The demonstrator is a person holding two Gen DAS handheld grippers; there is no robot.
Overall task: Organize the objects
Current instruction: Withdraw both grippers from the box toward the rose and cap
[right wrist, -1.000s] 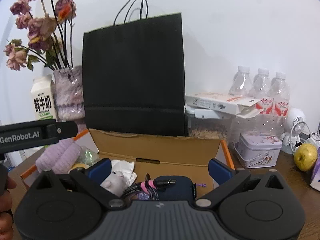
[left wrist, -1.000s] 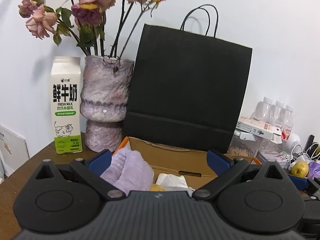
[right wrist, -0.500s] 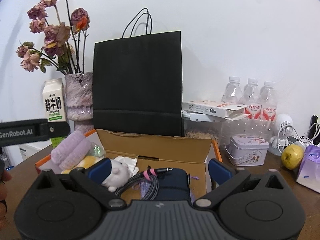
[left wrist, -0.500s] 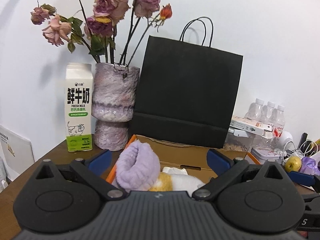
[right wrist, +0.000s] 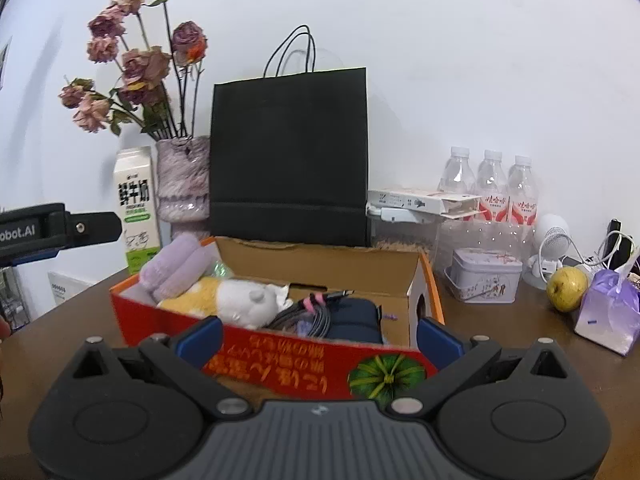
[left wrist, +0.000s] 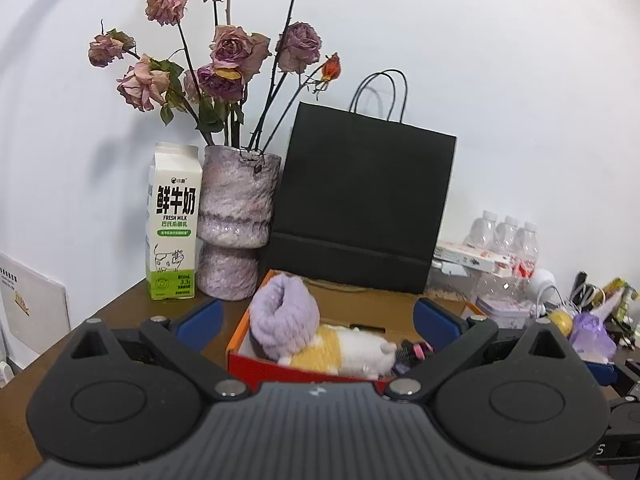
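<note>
The red box sits in the middle of the right wrist view. It holds the purple towel, the soft toy and the cables so they stay together. The right gripper and the left gripper are both wide apart and hold nothing. The tidy-up looks almost done.

Both grippers farther from box.
</note>
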